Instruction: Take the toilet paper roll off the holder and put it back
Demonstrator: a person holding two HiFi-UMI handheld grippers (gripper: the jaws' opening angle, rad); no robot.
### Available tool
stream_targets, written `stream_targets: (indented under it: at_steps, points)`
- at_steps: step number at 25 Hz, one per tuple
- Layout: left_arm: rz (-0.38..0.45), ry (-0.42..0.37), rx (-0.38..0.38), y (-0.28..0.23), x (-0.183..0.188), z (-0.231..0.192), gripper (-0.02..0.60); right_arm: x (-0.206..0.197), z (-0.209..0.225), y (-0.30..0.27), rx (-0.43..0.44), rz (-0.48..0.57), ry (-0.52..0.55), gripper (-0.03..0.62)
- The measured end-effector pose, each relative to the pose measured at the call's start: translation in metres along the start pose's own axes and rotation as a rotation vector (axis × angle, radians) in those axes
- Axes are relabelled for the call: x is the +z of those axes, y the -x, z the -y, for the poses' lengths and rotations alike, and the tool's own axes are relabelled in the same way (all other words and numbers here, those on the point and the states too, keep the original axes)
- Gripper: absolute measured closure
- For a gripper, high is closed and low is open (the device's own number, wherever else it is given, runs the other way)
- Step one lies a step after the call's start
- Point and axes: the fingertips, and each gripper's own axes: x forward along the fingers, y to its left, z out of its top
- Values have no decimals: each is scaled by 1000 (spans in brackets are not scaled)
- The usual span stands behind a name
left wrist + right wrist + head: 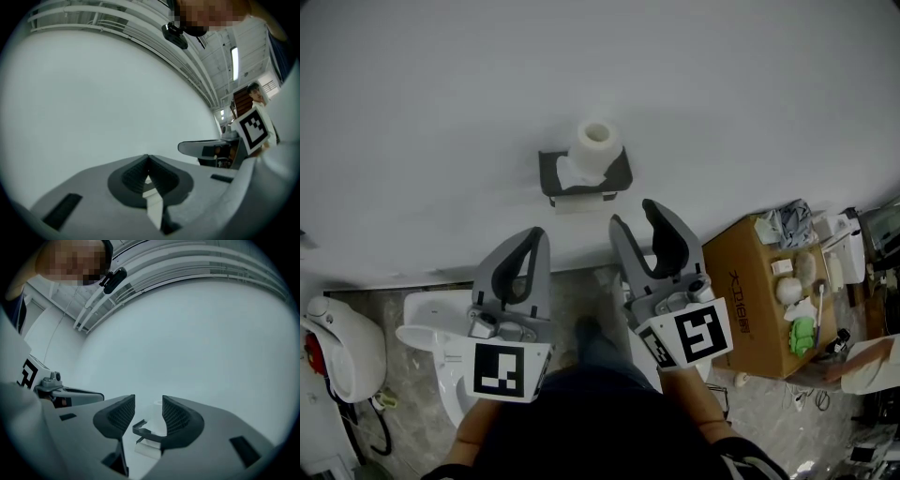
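One toilet paper roll (596,145) tops one holder (547,174).

roll (596,142) upright on wall holder (622,177)

I'm working in what looks like a bathroom corner mocked up inside a larger hall. A plain white wall (441,112) carries a dark holder (621,176) with a toilet paper roll (596,142), and a white toilet (431,323) sits below it on a marbled grey floor (572,286). Beside them a cardboard box (745,295) of odds and ends stands open. The left gripper view shows a high ribbed ceiling (140,28) with a strip light (234,57), more workshop than home.
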Motion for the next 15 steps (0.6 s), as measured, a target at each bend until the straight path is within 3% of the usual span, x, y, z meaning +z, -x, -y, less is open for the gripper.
stream_targets:
  at_steps: [4, 8, 15]
  points:
    - [-13, -5, 5, -28, -4, -15, 583, -9, 14, -33, 13, -8, -3, 403]
    - [26, -8, 3, -54, -1, -30, 583, -21, 24, -63, 38, -38, -6, 390]
    - [-18, 14, 15, -90, -12, -40, 583, -38, 38, -95, 85, -91, 5, 352]
